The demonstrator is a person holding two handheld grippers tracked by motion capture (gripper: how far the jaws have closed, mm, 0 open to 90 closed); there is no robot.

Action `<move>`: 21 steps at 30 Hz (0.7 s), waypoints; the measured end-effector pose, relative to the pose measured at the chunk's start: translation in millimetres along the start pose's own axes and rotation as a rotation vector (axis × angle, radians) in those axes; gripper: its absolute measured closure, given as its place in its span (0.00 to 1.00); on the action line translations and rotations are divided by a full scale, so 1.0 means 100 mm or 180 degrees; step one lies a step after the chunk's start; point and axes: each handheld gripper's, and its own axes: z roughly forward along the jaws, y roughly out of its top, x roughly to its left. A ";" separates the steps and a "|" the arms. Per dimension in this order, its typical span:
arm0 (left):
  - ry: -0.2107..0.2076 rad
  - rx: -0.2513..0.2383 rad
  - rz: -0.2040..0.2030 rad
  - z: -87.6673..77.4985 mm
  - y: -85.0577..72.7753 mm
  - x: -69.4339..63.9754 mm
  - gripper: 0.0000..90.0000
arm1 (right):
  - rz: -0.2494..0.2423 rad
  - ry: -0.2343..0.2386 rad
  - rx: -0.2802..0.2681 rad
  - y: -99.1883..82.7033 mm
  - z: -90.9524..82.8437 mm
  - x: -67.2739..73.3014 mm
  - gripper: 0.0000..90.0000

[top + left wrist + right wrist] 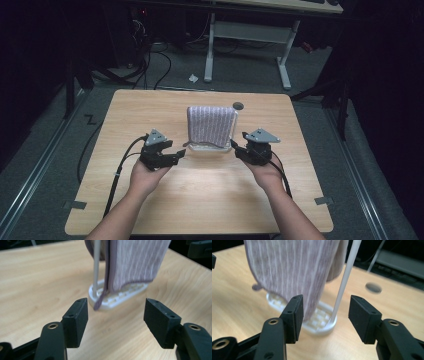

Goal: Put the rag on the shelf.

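A purple striped cloth (211, 126) hangs over a small white rack (233, 131) that stands mid-table on a slotted white base (120, 295). My left gripper (175, 152) is low at the rack's left end, open, with nothing between its jaws; the cloth's lower corner (130, 267) hangs just ahead of it. My right gripper (239, 148) is at the rack's right end, open and empty. Ahead of it I see the cloth (294, 272), the white upright rod (344, 282) and the base (319, 325).
The wooden table (150, 115) has a small dark round hole (238, 105) just behind the rack. Cables (125, 160) trail from both grippers toward the person. Beyond the table stand a white desk frame (247, 40) and floor cables.
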 end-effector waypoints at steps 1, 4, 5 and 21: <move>0.0016 0.0058 0.0015 0.02 -0.06 -0.01 0.40 | 0.0004 0.0010 0.0006 -0.05 0.00 0.00 0.51; 0.0026 0.0198 0.0037 0.06 -0.24 -0.02 0.39 | 0.0060 0.0060 0.0111 -0.23 0.00 0.03 0.49; 0.0013 0.0247 0.0022 0.04 -0.36 -0.01 0.39 | 0.0069 0.0069 0.0116 -0.28 0.00 0.04 0.49; 0.0238 0.0209 -0.0287 -0.69 -1.09 0.20 0.38 | 0.0282 -0.0030 0.0292 -0.96 -0.54 0.13 0.49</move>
